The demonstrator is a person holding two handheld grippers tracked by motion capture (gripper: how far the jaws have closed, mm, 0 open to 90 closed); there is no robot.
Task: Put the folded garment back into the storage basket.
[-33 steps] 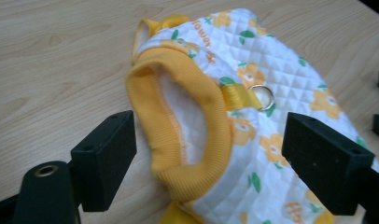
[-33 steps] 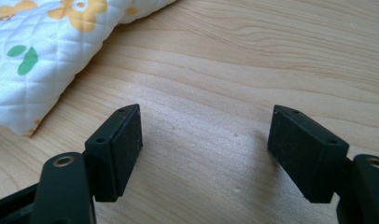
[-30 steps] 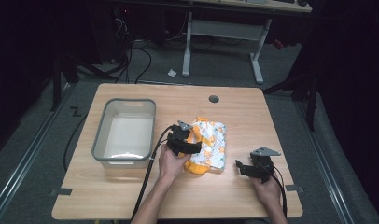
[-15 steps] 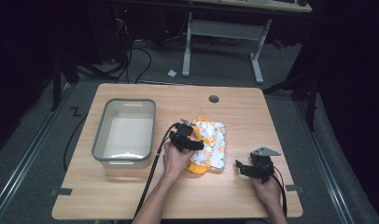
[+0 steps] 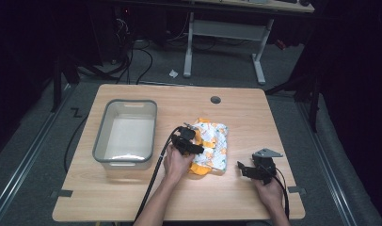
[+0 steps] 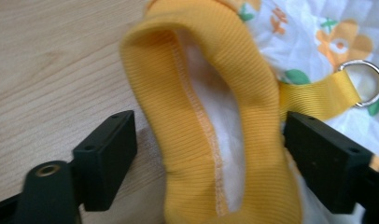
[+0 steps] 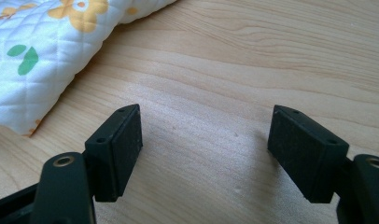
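- The quilted garment (image 5: pixel 211 146), white with orange flowers and green leaves, is lying folded near the middle of the wooden table (image 5: pixel 236 113), just to the right of the grey bin (image 5: pixel 126 133).
- Its ribbed yellow cuff (image 6: pixel 211 121) is gaping open on the tabletop at the garment's near left corner, showing white lining inside.
- A yellow webbing strap with a metal ring (image 6: pixel 362 83) is lying on the quilted cloth just beyond the cuff.
- The left gripper (image 6: pixel 208 158) is straddling the cuff: one jaw is sitting on the bare wood to one side, the other against the quilted cloth and strap on the far side.
- Its jaws have just been closing a little, yet they are standing wide, and the pads are not pressing the cuff that lies between them.
- The left hand (image 5: pixel 176 165) is holding that gripper at the garment's near edge.
- The right gripper (image 7: pixel 204 149) is resting low over bare wood, its jaws spread apart with nothing between them, the garment's edge lying near.
- The right hand (image 5: pixel 268 190) is holding it near the table's front right, well apart from the left gripper.
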